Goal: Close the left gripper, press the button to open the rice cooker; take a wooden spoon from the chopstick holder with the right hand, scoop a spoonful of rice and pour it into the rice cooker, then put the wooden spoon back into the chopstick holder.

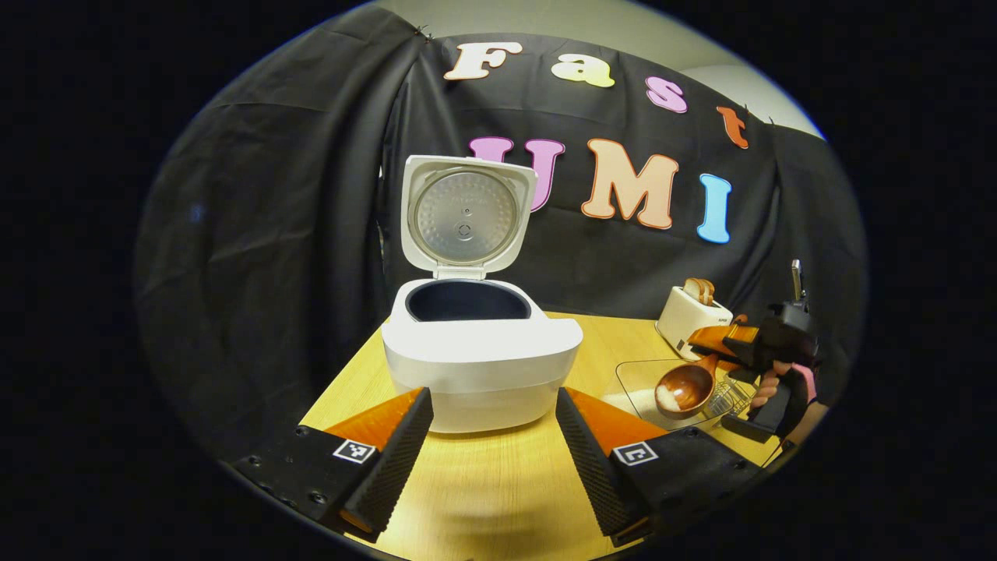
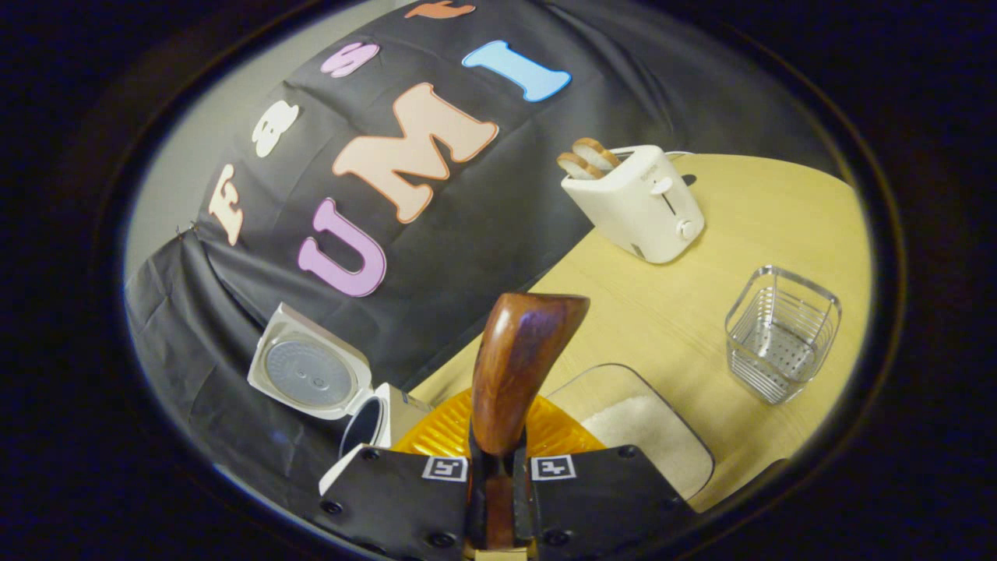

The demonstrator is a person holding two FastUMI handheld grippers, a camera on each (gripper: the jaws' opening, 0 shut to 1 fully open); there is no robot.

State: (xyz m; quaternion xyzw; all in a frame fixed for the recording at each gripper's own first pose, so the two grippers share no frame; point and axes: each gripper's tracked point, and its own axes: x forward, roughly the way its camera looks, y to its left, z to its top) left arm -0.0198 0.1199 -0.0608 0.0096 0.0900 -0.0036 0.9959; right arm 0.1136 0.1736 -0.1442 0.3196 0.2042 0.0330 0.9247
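With the white rice cooker open, my right gripper pinched the rice-loaded brown wooden spoon; left gripper gaped empty; next I judged carrying and tipping.

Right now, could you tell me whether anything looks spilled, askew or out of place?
Nothing stands out. The rice cooker stands open, the wooden spoon holds rice over the clear tray, and the toaster and chopstick holder stand upright.
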